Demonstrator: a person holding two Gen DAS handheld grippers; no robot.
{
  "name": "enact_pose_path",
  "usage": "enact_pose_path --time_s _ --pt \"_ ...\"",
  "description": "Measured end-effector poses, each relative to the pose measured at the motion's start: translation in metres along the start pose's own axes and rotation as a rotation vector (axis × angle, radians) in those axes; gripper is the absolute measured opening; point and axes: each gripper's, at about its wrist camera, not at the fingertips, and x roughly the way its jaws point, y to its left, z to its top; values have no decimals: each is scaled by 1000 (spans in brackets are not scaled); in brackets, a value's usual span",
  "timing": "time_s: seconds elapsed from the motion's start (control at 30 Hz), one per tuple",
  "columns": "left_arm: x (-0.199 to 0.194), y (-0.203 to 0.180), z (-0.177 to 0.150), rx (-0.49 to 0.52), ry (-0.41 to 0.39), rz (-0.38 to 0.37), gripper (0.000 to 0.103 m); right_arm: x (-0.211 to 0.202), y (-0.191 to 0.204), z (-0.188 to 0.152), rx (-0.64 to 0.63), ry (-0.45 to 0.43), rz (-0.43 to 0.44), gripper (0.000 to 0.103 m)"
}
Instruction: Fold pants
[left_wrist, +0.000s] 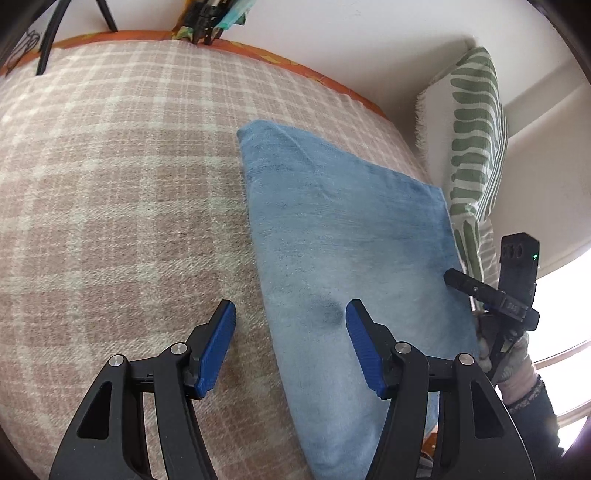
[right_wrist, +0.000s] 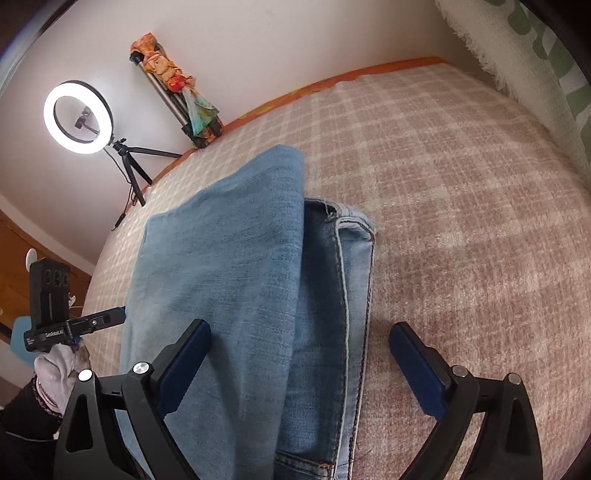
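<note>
Light blue denim pants lie folded into a long stack on a pink plaid blanket. My left gripper is open and empty, hovering over the pants' left edge. In the right wrist view the pants show a folded layer on top and a seamed waistband part beneath at the right. My right gripper is open and empty, its jaws wide above the pants' near end. The other hand's gripper shows at the right in the left wrist view and at the left in the right wrist view.
A green-and-white patterned pillow stands by the wall at the bed's corner. A lit ring light on a tripod and a second tripod draped with colourful cloth stand by the bed's far edge.
</note>
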Motion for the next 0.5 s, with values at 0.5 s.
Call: enact_pose_path --time_s 0.5 --pt "20 -34 2 152 -21 113 57 8 11 6 -82 49 -54 101"
